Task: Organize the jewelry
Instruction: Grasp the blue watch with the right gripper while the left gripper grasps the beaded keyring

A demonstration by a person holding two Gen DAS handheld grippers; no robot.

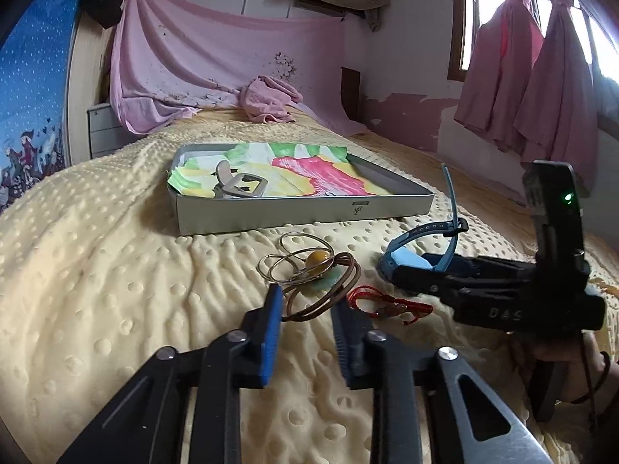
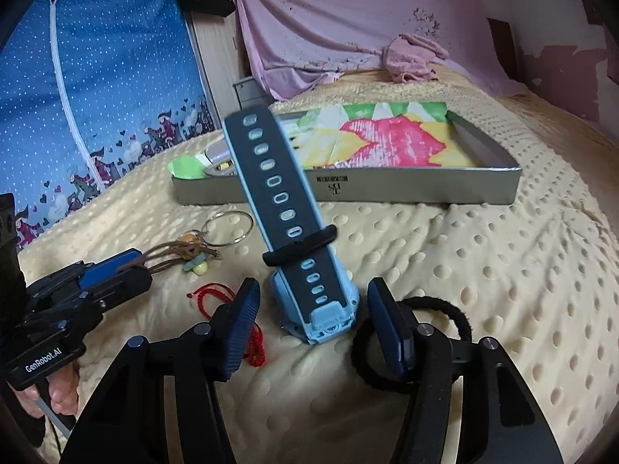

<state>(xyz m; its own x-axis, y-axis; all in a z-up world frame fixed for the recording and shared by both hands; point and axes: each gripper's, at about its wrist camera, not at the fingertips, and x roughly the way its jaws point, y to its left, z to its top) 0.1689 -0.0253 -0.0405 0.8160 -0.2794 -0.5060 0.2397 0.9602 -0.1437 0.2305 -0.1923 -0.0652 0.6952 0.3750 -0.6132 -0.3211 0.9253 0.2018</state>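
With the left tongs (image 1: 305,311) pinching the brown cord (image 1: 329,270), the spread right tongs (image 2: 309,309) should squeeze the watch (image 2: 313,305) body squarely before lifting toward the tray (image 2: 387,189).

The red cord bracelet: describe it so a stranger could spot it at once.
Start at the cream dotted blanket and the shallow grey tray lying on it. In front of the tray's near wall sits a tangle of gold rings and brown cord; just right of that, nearer the camera, lies the red cord bracelet. It is the only red piece, thin and knotted, left of the bulky blue watch.
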